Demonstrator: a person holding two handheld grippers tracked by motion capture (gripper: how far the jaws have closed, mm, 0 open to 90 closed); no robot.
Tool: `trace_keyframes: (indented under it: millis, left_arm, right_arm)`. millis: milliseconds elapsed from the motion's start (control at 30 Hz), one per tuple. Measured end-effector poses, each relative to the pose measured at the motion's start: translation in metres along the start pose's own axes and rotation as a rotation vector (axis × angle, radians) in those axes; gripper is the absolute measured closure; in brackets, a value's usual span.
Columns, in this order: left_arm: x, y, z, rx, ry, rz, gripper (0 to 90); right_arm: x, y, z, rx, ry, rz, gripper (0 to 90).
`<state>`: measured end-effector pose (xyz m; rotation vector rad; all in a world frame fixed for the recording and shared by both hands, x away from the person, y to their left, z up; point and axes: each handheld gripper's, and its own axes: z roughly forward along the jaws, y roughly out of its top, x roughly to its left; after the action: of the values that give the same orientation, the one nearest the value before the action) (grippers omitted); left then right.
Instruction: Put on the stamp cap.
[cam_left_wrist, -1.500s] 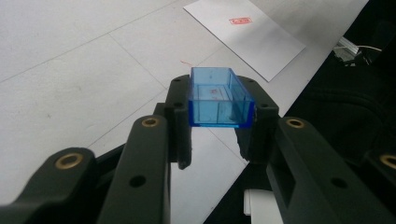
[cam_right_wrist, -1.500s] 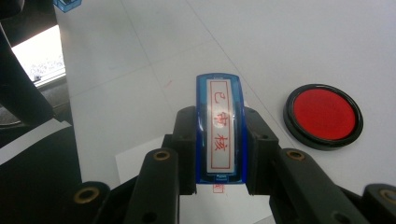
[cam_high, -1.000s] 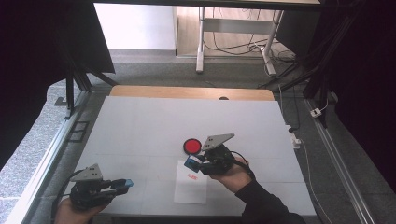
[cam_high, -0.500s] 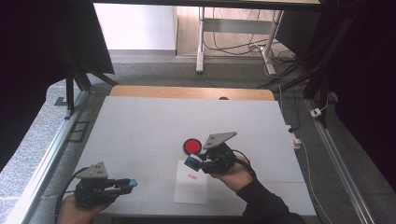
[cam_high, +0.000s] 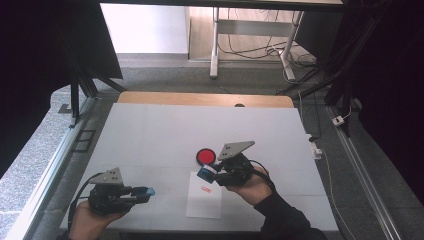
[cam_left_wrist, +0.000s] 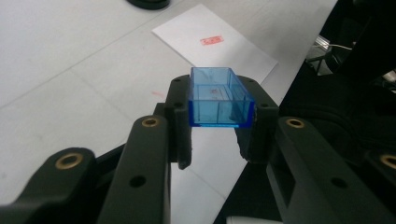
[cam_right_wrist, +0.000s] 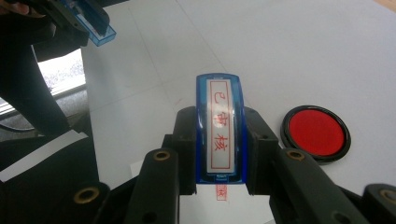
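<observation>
While stamp (cam_right_wrist: 219, 128) clamped; cap (cam_left_wrist: 219, 98) gripped apart.

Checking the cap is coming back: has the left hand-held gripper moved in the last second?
Yes. In the high view the left hand-held gripper, shut on the blue cap, has shifted right, closer to the stamped paper.

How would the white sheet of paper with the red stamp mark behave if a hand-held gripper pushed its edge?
The white sheet of paper lies flat and thin, so probably floppy. It is likely light and would slide on the smooth table.
</observation>
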<state>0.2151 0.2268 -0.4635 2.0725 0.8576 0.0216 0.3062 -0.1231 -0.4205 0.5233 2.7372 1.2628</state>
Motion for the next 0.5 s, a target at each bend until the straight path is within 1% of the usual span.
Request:
trace_keyframes:
  millis: [133, 200, 267, 333, 500]
  left_arm:
    - [0.003, 0.009, 0.007, -0.002, -0.024, 0.018, 68.1]
    - [0.005, 0.014, 0.010, -0.008, -0.048, 0.022, 68.1]
    - [0.005, 0.018, 0.015, -0.009, -0.081, 0.037, 68.1]
    - [0.005, 0.021, 0.019, 0.001, -0.108, 0.063, 68.1]
    - [0.004, 0.029, 0.028, 0.008, -0.138, 0.106, 68.1]
  right_arm:
    - [0.001, 0.001, -0.002, -0.007, 0.004, -0.002, 70.5]
    - [0.001, 0.002, -0.003, -0.011, 0.003, -0.004, 70.5]
    - [0.001, 0.002, -0.004, -0.016, 0.007, 0.002, 70.5]
    - [0.001, 0.002, -0.004, -0.019, 0.006, 0.004, 70.5]
    - [0.003, 0.004, -0.006, -0.027, 0.018, -0.004, 70.5]
